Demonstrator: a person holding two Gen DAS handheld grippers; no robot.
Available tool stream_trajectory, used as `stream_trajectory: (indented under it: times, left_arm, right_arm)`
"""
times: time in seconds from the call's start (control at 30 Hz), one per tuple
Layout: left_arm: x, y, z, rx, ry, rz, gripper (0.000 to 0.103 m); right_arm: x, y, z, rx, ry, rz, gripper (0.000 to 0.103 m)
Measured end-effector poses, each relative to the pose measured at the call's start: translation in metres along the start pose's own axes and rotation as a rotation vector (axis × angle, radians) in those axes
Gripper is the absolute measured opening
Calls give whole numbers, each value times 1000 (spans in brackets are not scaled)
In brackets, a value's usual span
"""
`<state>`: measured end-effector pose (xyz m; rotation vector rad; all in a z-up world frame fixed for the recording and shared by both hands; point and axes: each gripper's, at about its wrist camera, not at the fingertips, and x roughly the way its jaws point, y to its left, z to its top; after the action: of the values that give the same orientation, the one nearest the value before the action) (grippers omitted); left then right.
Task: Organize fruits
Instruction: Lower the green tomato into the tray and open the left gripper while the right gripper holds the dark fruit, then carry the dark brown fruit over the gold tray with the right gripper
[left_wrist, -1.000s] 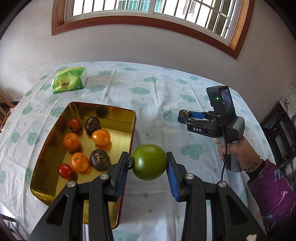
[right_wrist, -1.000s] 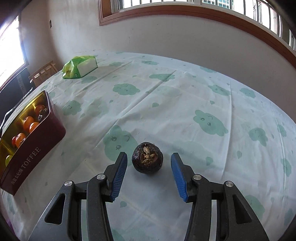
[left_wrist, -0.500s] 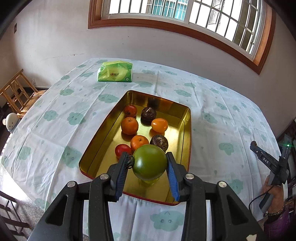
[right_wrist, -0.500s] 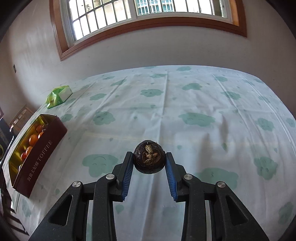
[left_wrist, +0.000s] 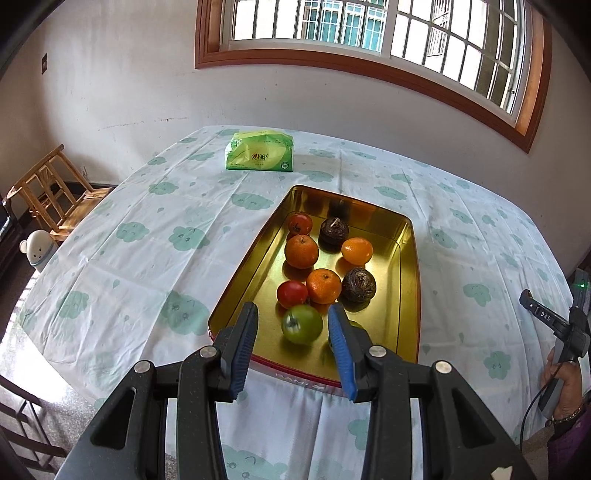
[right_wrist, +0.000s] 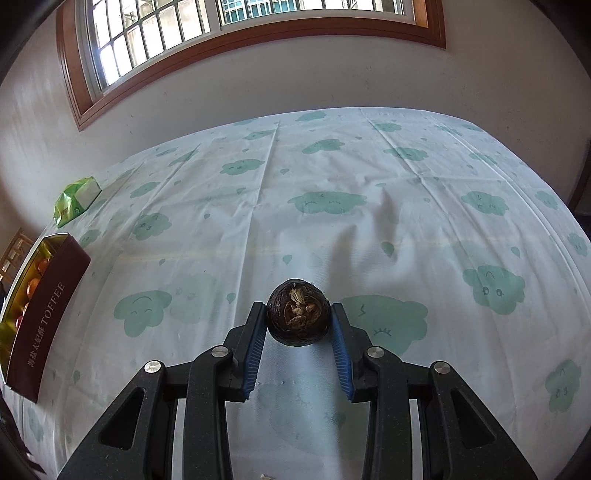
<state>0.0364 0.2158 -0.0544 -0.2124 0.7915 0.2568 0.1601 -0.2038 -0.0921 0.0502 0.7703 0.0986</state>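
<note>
Right gripper (right_wrist: 298, 309): I'm clamped on the dark fruit (right_wrist: 298, 319).
Tin (right_wrist: 48, 295): well off to my left, long side facing me.
Left gripper (left_wrist: 293, 309): jaws apart, green tomato (left_wrist: 302, 325) loose between them, over the tin's near end.

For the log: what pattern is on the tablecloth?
White tablecloth printed with green smiling clouds; clearest in the right wrist view.

Glossy gold metal tin (left_wrist: 406, 280)

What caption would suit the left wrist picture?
Open left gripper above a green fruit dropped into the gold tin of oranges and tomatoes.
</note>
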Motion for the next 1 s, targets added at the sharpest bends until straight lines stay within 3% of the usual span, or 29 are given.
stream_trajectory:
  times: [0.37,0.7,0.8,1.0]
  left_arm:
    - [10,13,-5,-28,8,24,36]
    - [-6,-4,-9,26,-37,95,38]
    - [-12,-10,-11,43,-59,115,44]
    - [-31,-14,-14,61,-120,162,71]
  right_arm:
    - [3,2,0,-10,9,-13,35]
    - [5,2,0,-14,14,-23,35]
    - [5,3,0,-17,16,-28,35]
    - [7,4,-1,-24,25,-46,35]
